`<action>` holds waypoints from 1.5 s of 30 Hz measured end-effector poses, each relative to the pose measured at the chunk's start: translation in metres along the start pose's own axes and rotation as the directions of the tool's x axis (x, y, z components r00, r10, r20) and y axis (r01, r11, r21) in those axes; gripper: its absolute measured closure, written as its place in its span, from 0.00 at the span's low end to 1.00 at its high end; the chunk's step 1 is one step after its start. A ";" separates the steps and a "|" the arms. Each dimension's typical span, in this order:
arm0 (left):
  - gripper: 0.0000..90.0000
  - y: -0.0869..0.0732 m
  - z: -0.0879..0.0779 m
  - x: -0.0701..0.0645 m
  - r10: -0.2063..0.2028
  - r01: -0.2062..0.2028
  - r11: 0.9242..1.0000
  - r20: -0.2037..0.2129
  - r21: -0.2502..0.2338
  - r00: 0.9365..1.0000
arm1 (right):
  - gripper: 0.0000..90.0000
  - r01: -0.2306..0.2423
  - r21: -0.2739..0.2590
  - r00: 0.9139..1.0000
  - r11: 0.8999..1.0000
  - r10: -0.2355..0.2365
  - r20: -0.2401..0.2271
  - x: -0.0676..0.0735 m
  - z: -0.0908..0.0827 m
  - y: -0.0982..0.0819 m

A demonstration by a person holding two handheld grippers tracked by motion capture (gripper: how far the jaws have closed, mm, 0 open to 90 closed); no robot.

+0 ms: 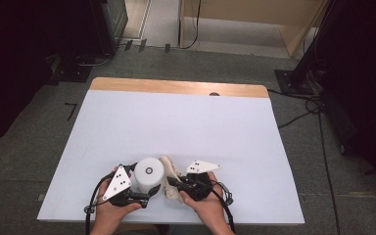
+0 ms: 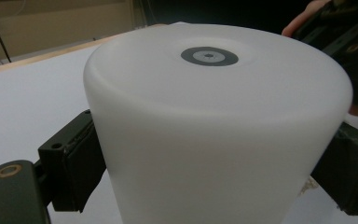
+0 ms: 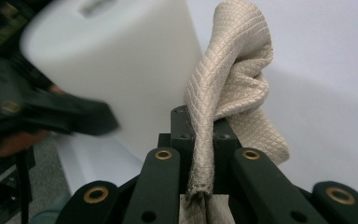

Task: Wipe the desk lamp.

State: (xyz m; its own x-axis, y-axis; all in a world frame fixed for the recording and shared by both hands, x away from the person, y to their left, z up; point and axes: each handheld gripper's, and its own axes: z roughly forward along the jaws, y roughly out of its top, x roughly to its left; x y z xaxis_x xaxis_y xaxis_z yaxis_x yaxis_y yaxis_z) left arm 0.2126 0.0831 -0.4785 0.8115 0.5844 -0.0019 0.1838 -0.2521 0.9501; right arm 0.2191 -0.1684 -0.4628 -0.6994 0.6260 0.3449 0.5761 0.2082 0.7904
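While left tongs [image 2: 209, 177] clamp white cylinder [image 2: 214, 130], right tongs [image 3: 200, 140] pinch beige cloth [image 3: 233, 84] beside it.

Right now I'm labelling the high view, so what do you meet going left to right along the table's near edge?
Left gripper → white cylinder → beige quilted cloth → right gripper.

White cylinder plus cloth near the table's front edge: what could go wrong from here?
1. The left tongs clamp the smooth white plastic cylinder only at its sides; a push could slip or tip it.
2. The right tongs pinch just an edge of the beige quilted cloth; rubbing may pull it free.
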 end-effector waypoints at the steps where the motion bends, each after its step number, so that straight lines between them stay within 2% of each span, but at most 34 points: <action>1: 0.09 0.000 0.000 0.000 0.000 0.000 1.000 -0.001 0.002 1.000 | 0.94 0.015 -0.020 1.000 1.000 -0.015 -0.001 0.004 -0.003 0.003; 3: 0.09 0.001 0.001 -0.001 0.005 -0.005 1.000 0.003 0.005 1.000 | 0.94 0.054 -0.057 0.998 0.997 -0.052 0.021 0.014 -0.012 0.010; 4: 0.09 0.001 0.001 -0.001 0.005 -0.005 1.000 0.003 0.005 1.000 | 0.94 0.054 -0.057 0.998 0.997 -0.052 0.021 0.014 -0.012 0.010; 5: 0.09 0.001 0.001 -0.001 0.003 -0.003 1.000 0.004 0.004 1.000 | 0.94 0.089 -0.109 0.996 0.990 -0.086 0.027 0.021 -0.021 0.016; 6: 0.09 0.001 0.001 -0.001 0.000 0.000 1.000 0.004 0.002 1.000 | 0.94 0.099 -0.134 0.995 0.986 -0.096 0.024 0.023 -0.026 0.019; 8: 0.09 0.001 0.001 -0.001 -0.003 0.003 1.000 0.004 0.000 1.000 | 0.94 0.106 -0.169 0.994 0.980 -0.101 0.041 0.023 -0.032 0.022; 9: 0.09 0.001 0.001 -0.001 -0.004 0.004 1.000 0.006 0.001 1.000 | 0.94 0.100 -0.169 0.995 0.981 -0.093 0.046 0.020 -0.033 0.022; 10: 0.09 0.001 0.001 -0.001 -0.005 0.005 1.000 0.008 0.001 1.000 | 0.94 0.085 -0.152 0.996 0.985 -0.078 0.050 0.016 -0.032 0.020; 11: 0.09 0.001 0.001 -0.001 -0.005 0.005 1.000 0.008 0.001 1.000 | 0.94 0.085 -0.152 0.996 0.985 -0.078 0.050 0.016 -0.032 0.020; 12: 0.09 0.001 0.000 0.000 -0.010 0.010 1.000 0.016 0.002 1.000 | 0.94 0.063 -0.132 0.997 0.989 -0.057 0.053 0.011 -0.029 0.017; 13: 0.08 0.000 0.000 0.001 -0.020 0.020 1.000 0.028 -0.003 0.999 | 0.94 0.021 -0.072 0.998 0.997 -0.017 0.056 0.000 -0.018 0.007; 16: 0.07 -0.004 0.000 0.003 -0.050 0.051 0.999 0.047 -0.007 0.998 | 0.94 -0.024 0.005 0.998 1.000 0.024 0.055 -0.010 -0.001 -0.009; 18: 0.07 -0.006 0.000 0.004 -0.059 0.060 0.998 0.054 -0.013 0.997 | 0.94 -0.052 0.035 0.998 0.998 0.050 0.042 -0.012 0.007 -0.017; 20: 0.07 -0.005 -0.001 0.003 -0.049 0.050 0.999 0.052 -0.012 0.997 | 0.94 -0.050 0.059 0.999 0.997 0.049 0.025 -0.009 0.014 -0.019; 24: 0.09 -0.002 -0.003 0.002 -0.027 0.027 1.000 0.034 -0.006 0.999 | 0.94 -0.034 0.065 0.999 0.997 0.032 0.027 -0.002 0.018 -0.020; 26: 0.09 0.003 -0.004 0.002 -0.037 0.037 0.999 0.030 -0.004 0.999 | 0.94 -0.044 0.066 0.999 0.997 0.044 0.007 -0.002 0.019 -0.021; 29: 0.09 0.006 -0.003 0.001 -0.021 0.022 1.000 0.019 -0.003 1.000 | 0.94 -0.049 0.071 0.999 0.996 0.050 -0.015 0.000 0.021 -0.022; 30: 0.09 0.008 -0.003 0.000 -0.010 0.010 1.000 0.013 -0.003 1.000 | 0.94 -0.036 0.078 0.999 0.996 0.038 -0.026 0.003 0.024 -0.023; 33: 0.09 0.008 -0.003 0.001 -0.011 0.011 1.000 0.020 -0.003 1.000 | 0.94 -0.020 0.085 0.998 0.996 0.025 -0.049 0.004 0.026 -0.023; 38: 0.09 0.011 -0.002 0.000 0.006 -0.006 1.000 0.023 0.020 1.000 | 0.94 -0.028 0.059 0.999 0.998 0.030 -0.031 -0.005 0.016 -0.019; 39: 0.09 0.013 0.000 -0.002 0.027 -0.028 0.999 0.020 0.035 0.999 | 0.94 -0.061 0.019 0.998 0.998 0.061 0.002 -0.014 0.004 -0.013; 41: 0.09 0.014 0.001 -0.003 0.035 -0.036 0.999 0.020 0.040 0.999 | 0.94 -0.080 -0.019 0.997 0.997 0.081 0.015 -0.020 -0.008 -0.007; 43: 0.09 0.016 0.005 -0.007 0.062 -0.063 0.997 0.013 0.054 0.998 | 0.94 -0.073 -0.062 0.997 0.995 0.074 0.026 -0.021 -0.020 0.002; 45: 0.09 0.017 0.007 -0.009 0.076 -0.077 0.995 0.011 0.057 0.997 | 0.94 -0.045 -0.104 0.998 0.994 0.049 0.044 -0.019 -0.030 0.010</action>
State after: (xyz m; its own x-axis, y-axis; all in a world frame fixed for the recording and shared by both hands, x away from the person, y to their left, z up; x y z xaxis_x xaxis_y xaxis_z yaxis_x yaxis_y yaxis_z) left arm 0.2125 0.0680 -0.4641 0.8292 0.5549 0.0672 0.1521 -0.3396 0.9282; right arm 0.2250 -0.2009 -0.4464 -0.6507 0.6683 0.3607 0.5597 0.1011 0.8225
